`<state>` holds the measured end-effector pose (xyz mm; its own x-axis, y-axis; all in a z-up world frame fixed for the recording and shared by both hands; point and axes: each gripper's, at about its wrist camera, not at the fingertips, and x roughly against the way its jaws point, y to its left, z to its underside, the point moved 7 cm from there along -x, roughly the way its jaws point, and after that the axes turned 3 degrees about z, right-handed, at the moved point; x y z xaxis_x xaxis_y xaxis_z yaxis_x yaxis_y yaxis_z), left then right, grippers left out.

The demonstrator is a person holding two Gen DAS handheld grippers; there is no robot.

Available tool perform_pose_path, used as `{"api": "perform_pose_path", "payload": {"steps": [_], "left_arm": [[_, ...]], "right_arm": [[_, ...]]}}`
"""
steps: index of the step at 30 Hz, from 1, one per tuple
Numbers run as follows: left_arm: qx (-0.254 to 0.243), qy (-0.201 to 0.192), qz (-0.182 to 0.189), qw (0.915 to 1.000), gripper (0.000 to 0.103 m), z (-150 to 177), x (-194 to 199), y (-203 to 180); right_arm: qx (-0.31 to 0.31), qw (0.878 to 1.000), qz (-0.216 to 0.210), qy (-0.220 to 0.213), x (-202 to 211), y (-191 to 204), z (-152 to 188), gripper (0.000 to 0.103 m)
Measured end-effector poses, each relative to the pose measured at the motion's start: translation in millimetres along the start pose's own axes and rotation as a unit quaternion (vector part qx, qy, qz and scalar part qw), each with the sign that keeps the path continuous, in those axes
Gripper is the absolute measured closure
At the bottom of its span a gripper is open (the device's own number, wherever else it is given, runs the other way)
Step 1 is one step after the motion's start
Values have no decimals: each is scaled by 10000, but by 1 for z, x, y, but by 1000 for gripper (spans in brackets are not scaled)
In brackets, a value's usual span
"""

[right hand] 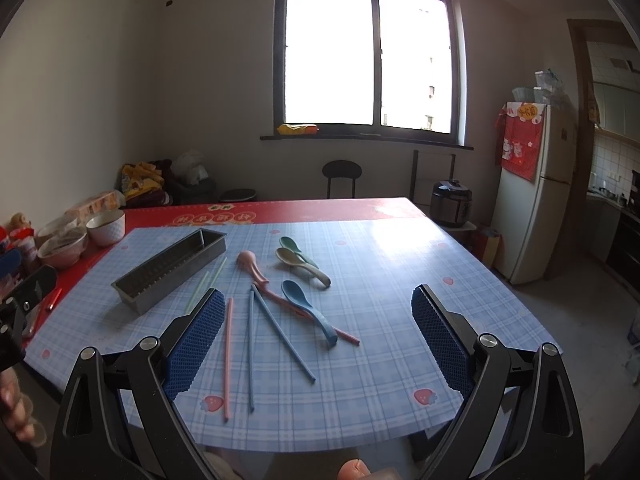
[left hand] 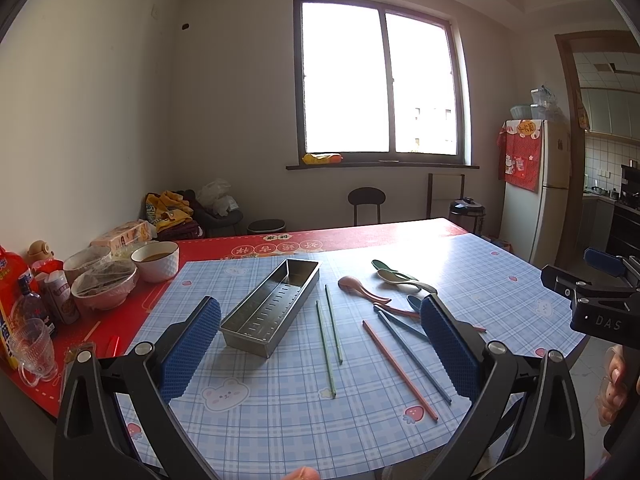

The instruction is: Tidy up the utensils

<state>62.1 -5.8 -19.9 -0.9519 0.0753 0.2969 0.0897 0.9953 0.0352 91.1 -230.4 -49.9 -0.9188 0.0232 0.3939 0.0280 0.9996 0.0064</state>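
Observation:
An empty grey metal tray [left hand: 272,304] [right hand: 172,268] lies slantwise on the blue checked mat [left hand: 280,408]. Right of it lie two green chopsticks [left hand: 328,344] [right hand: 204,284], a pink chopstick [left hand: 400,370] [right hand: 228,356] and two blue chopsticks [left hand: 412,356] [right hand: 280,336]. Behind them are a pink spoon [left hand: 360,288] [right hand: 252,266], a green spoon [left hand: 384,266] [right hand: 292,246], a beige spoon [left hand: 404,280] [right hand: 300,264] and a blue spoon [right hand: 308,308]. My left gripper [left hand: 320,348] hovers open over the green chopsticks, holding nothing. My right gripper [right hand: 318,340] hovers open over the blue chopsticks, also holding nothing.
On the red tablecloth [left hand: 160,300] at the left stand bowls [left hand: 154,260], bottles [left hand: 34,304] and a glass mug [left hand: 34,352]. The right gripper's black housing [left hand: 600,304] shows at the right edge. The table's near edge curves just below the utensils. A chair [left hand: 366,204] and a fridge [left hand: 536,184] stand beyond.

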Motion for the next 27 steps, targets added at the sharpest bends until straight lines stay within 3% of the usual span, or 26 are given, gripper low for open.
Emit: {"api": "perform_pose_path", "payload": {"steps": [8,15,21,27], "left_arm": [[39,-53,-4,10000,5,1,1,2],[319,-22,367,9988,5,11,-12,9],[320,260,469,9980,5,41,-48,14],[356,745,527,9952,6,75,-94,22]], "right_arm": [[15,9999,-39,93,-4,3,4,12],[-22,9992,-283,271,-21,5,12,12],[-373,9954,-677,564,-64,0,39,12],[-486,9898,-643,1176,-122,-7,73,12]]}}
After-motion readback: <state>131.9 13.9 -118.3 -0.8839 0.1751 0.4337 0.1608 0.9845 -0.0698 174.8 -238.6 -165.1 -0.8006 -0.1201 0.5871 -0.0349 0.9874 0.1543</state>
